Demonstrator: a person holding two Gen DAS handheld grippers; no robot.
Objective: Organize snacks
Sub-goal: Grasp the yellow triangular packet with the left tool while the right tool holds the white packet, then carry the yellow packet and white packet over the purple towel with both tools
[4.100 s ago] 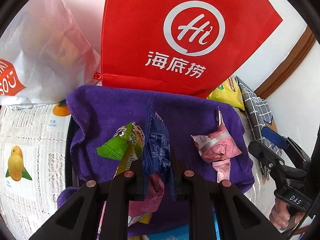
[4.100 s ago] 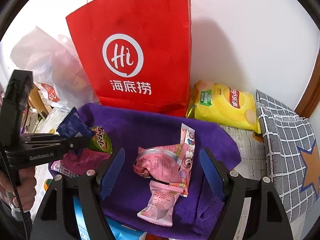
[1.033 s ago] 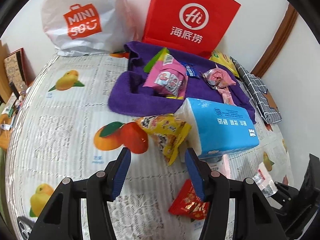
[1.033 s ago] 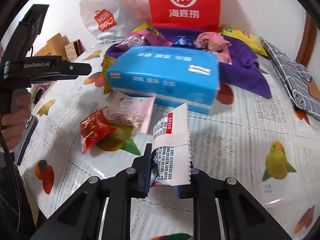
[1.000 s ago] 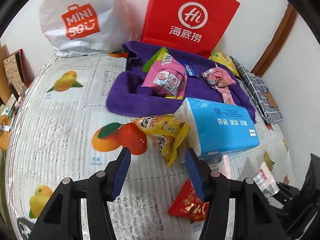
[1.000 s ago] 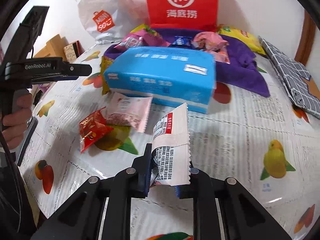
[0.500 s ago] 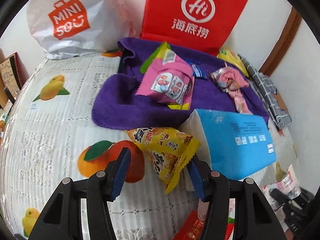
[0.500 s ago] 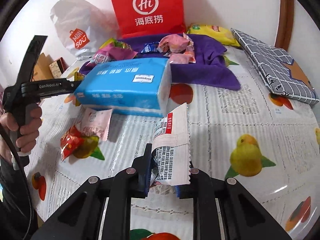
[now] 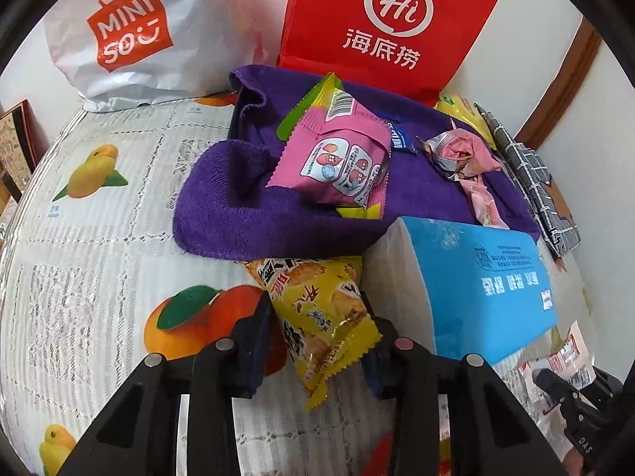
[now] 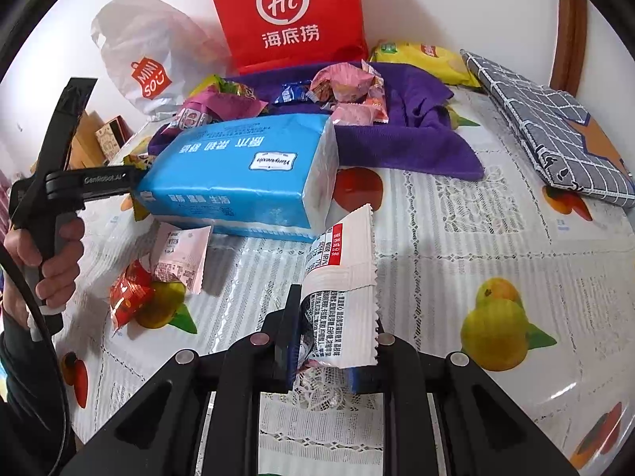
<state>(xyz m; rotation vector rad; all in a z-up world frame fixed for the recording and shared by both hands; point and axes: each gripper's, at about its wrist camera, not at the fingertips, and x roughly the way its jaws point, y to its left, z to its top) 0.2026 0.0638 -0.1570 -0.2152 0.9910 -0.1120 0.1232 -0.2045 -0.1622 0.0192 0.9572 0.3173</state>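
Note:
A puffy yellow snack packet (image 9: 317, 309) lies on the fruit-print tablecloth, just in front of the purple towel (image 9: 222, 214). My left gripper (image 9: 313, 301) straddles it, jaws closing, both pads touching its sides. My right gripper (image 10: 335, 309) is shut on a white snack packet with a red label (image 10: 341, 277), held up above the cloth. On the towel lie a pink packet (image 9: 337, 162), a green one under it, a small blue one and crumpled pink wrappers (image 9: 460, 150). In the right wrist view a hand holds the left gripper's handle (image 10: 59, 214), its tips hidden behind the tissue pack.
A blue tissue pack (image 10: 246, 174) sits right of the yellow packet. A small red packet (image 10: 129, 297) and a pale pink one (image 10: 182, 258) lie in front of it. A red paper bag (image 9: 389, 23), white Miniso bag (image 9: 139, 31), yellow chips bag (image 10: 420, 59) and checked cloth (image 10: 555, 127) line the wall.
My left gripper came forward and down over the yellow packet, and its jaws narrowed onto it. The right gripper shifted sideways, still holding the white packet.

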